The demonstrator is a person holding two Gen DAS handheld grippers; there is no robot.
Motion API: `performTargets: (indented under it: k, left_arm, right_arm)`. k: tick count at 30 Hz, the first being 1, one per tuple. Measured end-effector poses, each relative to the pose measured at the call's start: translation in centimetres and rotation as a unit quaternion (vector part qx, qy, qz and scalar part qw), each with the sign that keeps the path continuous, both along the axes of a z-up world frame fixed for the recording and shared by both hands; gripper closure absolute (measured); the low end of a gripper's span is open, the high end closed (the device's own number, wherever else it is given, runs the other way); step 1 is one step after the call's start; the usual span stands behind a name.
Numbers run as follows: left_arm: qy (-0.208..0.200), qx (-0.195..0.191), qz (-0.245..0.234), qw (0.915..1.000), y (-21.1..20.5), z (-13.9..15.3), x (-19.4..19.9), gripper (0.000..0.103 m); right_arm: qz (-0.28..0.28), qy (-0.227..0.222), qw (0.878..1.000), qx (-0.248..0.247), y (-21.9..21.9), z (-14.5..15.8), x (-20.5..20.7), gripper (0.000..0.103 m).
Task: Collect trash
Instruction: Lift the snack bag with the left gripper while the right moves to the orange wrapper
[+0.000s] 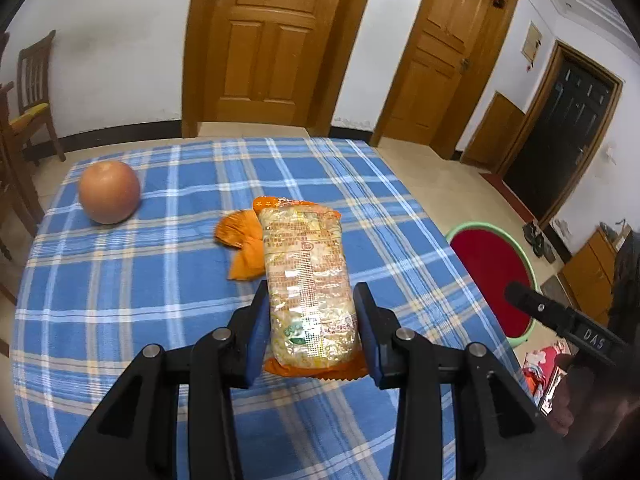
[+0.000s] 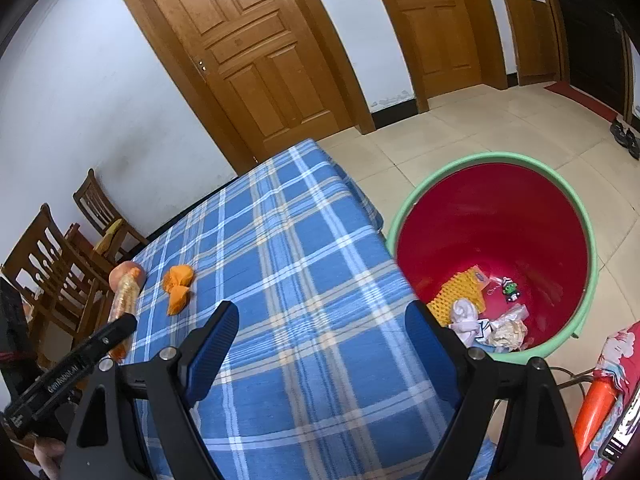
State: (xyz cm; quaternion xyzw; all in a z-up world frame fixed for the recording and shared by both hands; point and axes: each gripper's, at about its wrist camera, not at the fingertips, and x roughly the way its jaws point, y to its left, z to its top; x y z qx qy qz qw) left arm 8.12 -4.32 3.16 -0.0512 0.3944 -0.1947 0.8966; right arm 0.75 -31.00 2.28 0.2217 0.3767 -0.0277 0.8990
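A clear snack packet with orange ends [image 1: 306, 276] is clamped between the blue pads of my left gripper [image 1: 312, 294], shut on its lower half, and it pokes forward over the blue plaid tablecloth [image 1: 120, 300]. Just behind it on the cloth lie orange peel pieces [image 1: 240, 240]. In the right wrist view the same packet [image 2: 126, 292] stands at the far left, with the peel [image 2: 179, 286] beside it. My right gripper [image 2: 322, 316] is open and holds nothing, above the table's near right part. The red bin with a green rim [image 2: 500, 208] sits on the floor to its right, holding several scraps.
A round orange-brown fruit [image 1: 109, 192] rests at the table's far left. Wooden chairs [image 2: 60, 264] stand past the left edge. The bin [image 1: 496, 276] is off the table's right edge. Wooden doors [image 1: 272, 40] and tiled floor lie beyond.
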Motion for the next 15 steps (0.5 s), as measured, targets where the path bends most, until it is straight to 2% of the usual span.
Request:
performTargets:
  k: [8,15]
  left_arm:
    - [-0.014,-0.001,0.044,0.9989,3.1,0.8,0.1,0.063]
    - [-0.013,0.000,0.083,0.9965,5.6,0.2,0.7,0.063]
  right_arm:
    - [0.030,-0.001,1.000,-0.008,2.6,0.2,1.3,0.016]
    - [0.071,-0.002,0.997,-0.019,5.8,0.6,3.3,0.016]
